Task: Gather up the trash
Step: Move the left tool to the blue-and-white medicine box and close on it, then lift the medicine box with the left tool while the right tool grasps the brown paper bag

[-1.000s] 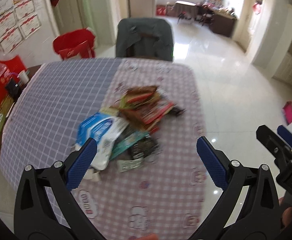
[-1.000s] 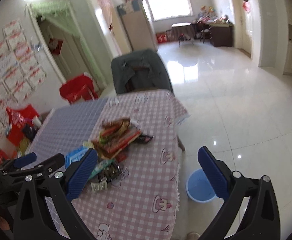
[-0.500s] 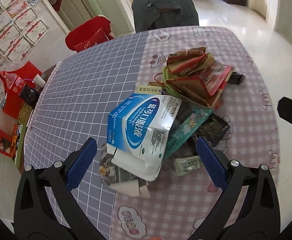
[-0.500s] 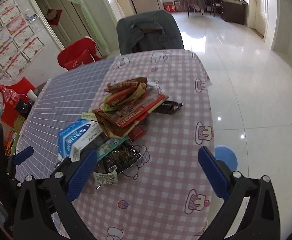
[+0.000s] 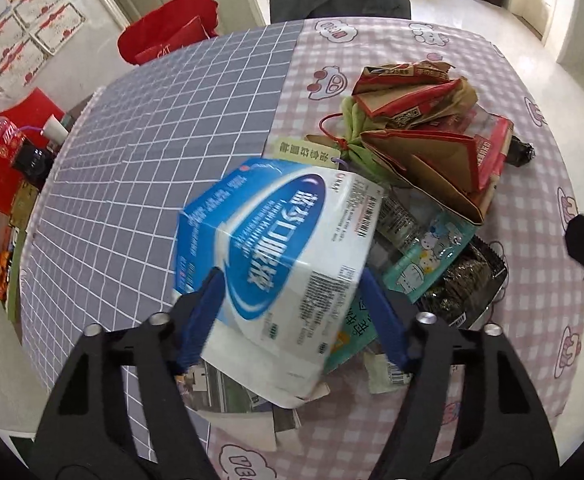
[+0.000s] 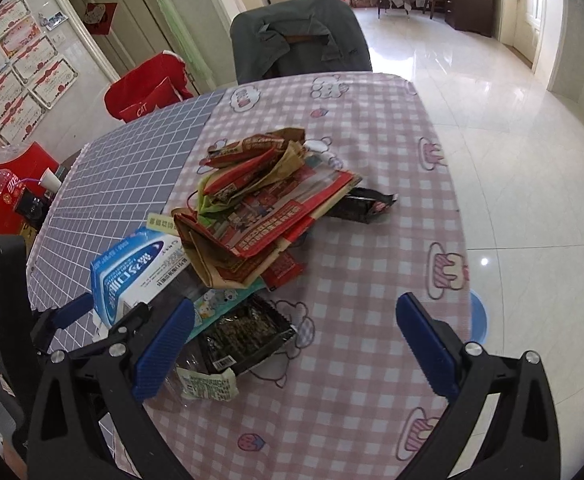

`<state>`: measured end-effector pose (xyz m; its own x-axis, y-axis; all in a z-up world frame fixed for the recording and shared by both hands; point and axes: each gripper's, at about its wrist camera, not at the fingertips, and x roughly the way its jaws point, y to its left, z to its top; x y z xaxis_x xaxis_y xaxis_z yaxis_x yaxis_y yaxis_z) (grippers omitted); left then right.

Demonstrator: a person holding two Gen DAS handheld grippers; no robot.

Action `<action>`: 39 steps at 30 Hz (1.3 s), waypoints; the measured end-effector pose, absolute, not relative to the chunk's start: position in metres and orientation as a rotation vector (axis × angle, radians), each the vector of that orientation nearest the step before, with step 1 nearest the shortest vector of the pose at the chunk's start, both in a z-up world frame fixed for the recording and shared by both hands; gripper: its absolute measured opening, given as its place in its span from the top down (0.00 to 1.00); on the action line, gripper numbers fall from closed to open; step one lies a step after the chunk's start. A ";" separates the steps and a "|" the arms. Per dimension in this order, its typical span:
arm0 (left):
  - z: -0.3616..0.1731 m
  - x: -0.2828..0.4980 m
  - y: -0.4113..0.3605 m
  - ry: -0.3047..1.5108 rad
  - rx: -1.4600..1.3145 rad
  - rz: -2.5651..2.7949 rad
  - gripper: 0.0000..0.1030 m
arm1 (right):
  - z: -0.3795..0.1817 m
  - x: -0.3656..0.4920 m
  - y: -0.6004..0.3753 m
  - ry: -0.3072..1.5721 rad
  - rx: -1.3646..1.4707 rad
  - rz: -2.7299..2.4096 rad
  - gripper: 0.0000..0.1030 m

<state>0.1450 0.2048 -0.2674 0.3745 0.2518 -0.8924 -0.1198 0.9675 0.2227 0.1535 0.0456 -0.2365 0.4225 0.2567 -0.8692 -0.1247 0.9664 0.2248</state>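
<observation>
A heap of trash lies on the checked tablecloth (image 5: 163, 128). Nearest me is a blue and white carton (image 5: 275, 240), also in the right wrist view (image 6: 131, 272). My left gripper (image 5: 290, 276) is closing its jaws on this carton, with both blue pads against its sides. Behind it lie red and brown paper packets (image 5: 428, 136), a teal cartoon wrapper (image 5: 424, 252) and a dark seaweed wrapper (image 6: 247, 336). My right gripper (image 6: 294, 304) hangs open over the pink checks beside the seaweed wrapper, holding nothing.
A blue bin (image 6: 478, 316) stands on the floor past the table's right edge. A chair draped in grey cloth (image 6: 300, 40) is at the far side, and a red chair (image 6: 143, 92) at the far left. Red boxes and a cup (image 5: 11, 148) crowd the left.
Both grippers have come down and closer to the heap. The left jaws, wide apart before, have narrowed around the blue and white carton. The right jaws stay wide.
</observation>
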 end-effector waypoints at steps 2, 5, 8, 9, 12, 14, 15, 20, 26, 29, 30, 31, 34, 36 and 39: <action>-0.270 0.148 0.208 1.175 0.106 0.230 0.44 | -0.241 0.156 0.051 1.117 0.131 0.250 0.04; -0.269 0.149 0.208 1.173 0.104 0.223 0.50 | -0.246 0.160 0.058 1.127 0.123 0.258 0.04; -0.268 0.150 0.208 1.172 0.085 0.206 0.64 | -0.251 0.165 0.063 1.136 0.116 0.262 0.04; -0.268 0.150 0.208 1.169 0.080 0.203 0.67 | -0.252 0.166 0.065 1.137 0.115 0.264 0.04; -0.261 0.150 0.210 1.146 0.064 0.205 0.73 | -0.252 0.165 0.070 1.136 0.103 0.272 0.04; -0.255 0.149 0.215 1.130 0.054 0.224 0.78 | -0.252 0.165 0.074 1.135 0.094 0.278 0.04; -0.252 0.149 0.220 1.125 0.044 0.235 0.78 | -0.252 0.166 0.075 1.133 0.091 0.281 0.04; -0.242 0.147 0.253 1.109 -0.040 0.309 0.80 | -0.252 0.167 0.084 1.128 0.080 0.295 0.04; -0.254 0.150 0.283 1.154 -0.145 0.344 0.79 | -0.253 0.167 0.095 1.114 0.054 0.322 0.04; -0.259 0.151 0.284 1.158 -0.148 0.350 0.79 | -0.253 0.168 0.100 1.105 0.031 0.332 0.04; -0.261 0.152 0.284 1.158 -0.143 0.352 0.79 | -0.253 0.169 0.102 1.102 0.025 0.332 0.04; -0.261 0.153 0.284 1.160 -0.141 0.352 0.79 | -0.254 0.170 0.103 1.100 0.022 0.333 0.04; -0.261 0.152 0.286 1.159 -0.154 0.335 0.70 | -0.255 0.173 0.104 1.093 0.022 0.329 0.04; -0.260 0.145 0.291 1.157 -0.208 0.311 0.33 | -0.257 0.176 0.104 1.093 0.022 0.328 0.04; -0.259 0.137 0.298 1.151 -0.237 0.317 0.33 | -0.260 0.179 0.106 1.091 0.017 0.329 0.04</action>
